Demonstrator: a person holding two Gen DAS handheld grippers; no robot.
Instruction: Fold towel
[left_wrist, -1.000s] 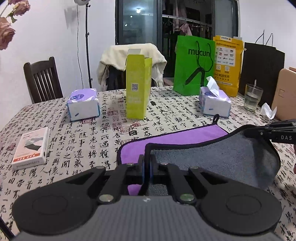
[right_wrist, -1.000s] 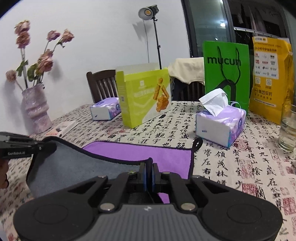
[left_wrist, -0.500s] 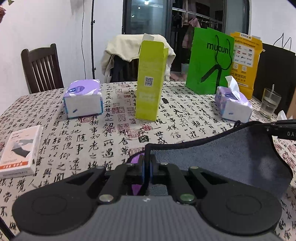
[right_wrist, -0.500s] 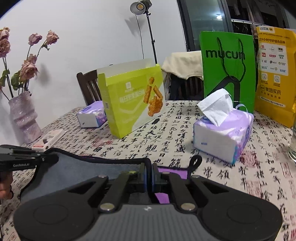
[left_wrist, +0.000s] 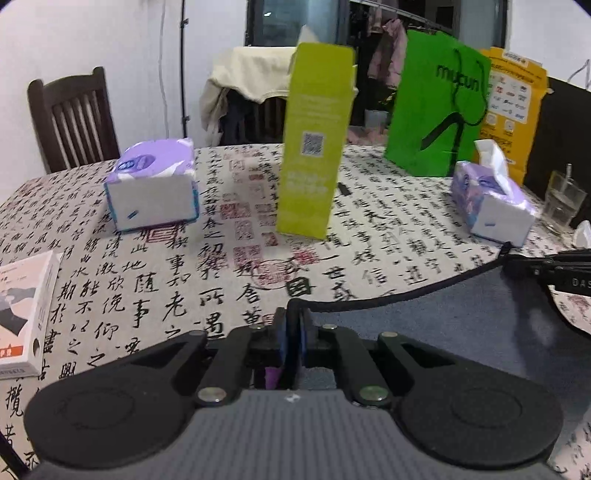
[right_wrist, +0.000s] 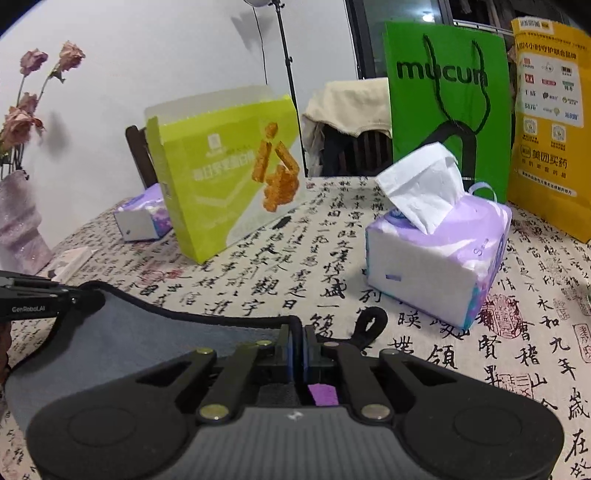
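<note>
The towel (left_wrist: 461, 325) is grey on one side and purple on the other, with black piping and a hanging loop (right_wrist: 371, 321). Its grey side faces up and covers nearly all the purple side. My left gripper (left_wrist: 293, 321) is shut on one towel corner. My right gripper (right_wrist: 297, 343) is shut on the other corner of the same edge. The grey cloth (right_wrist: 129, 343) hangs stretched between them just above the table. Each gripper shows at the edge of the other's view, the right gripper (left_wrist: 554, 269) and the left gripper (right_wrist: 33, 299).
On the calligraphy tablecloth (left_wrist: 184, 266) stand a lime box (left_wrist: 314, 147), two tissue packs (left_wrist: 155, 184) (right_wrist: 439, 251), a green bag (right_wrist: 447, 103), a yellow bag (right_wrist: 550, 122), a glass (left_wrist: 563, 201), a small white box (left_wrist: 22, 314) and a vase (right_wrist: 18, 225). Chairs stand behind.
Both grippers have carried the held edge forward across the table. The grey side has come over the purple side, which now hardly shows. The boxes look closer.
</note>
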